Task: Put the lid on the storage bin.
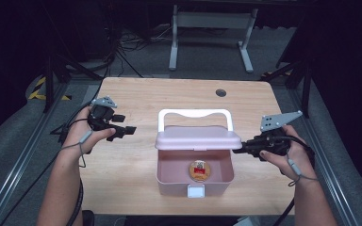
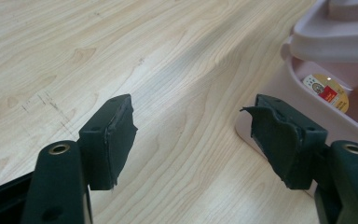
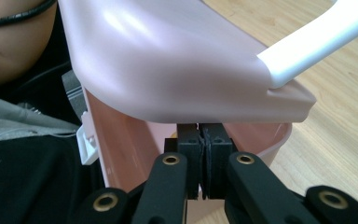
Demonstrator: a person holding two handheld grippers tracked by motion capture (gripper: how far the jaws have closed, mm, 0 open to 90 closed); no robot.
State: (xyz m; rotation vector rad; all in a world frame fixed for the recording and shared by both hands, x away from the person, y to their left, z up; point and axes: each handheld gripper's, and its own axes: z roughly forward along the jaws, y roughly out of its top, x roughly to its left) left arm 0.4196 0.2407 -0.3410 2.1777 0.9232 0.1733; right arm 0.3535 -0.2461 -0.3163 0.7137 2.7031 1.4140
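A pale pink box stands open on the wooden table, its lid raised and its white handle behind. Inside lies a round gold-and-red disc, also visible past the box wall as the disc. My right gripper is shut at the lid's right edge; up close its jaws press together just beneath the lid, nothing visible between them. My left gripper hovers open over bare wood left of the box, jaws wide and empty.
A white latch sits on the box's front wall. A dark round hole marks the table's far right. White desk legs and cables lie on the floor beyond. A sleeve and forearm show behind the box.
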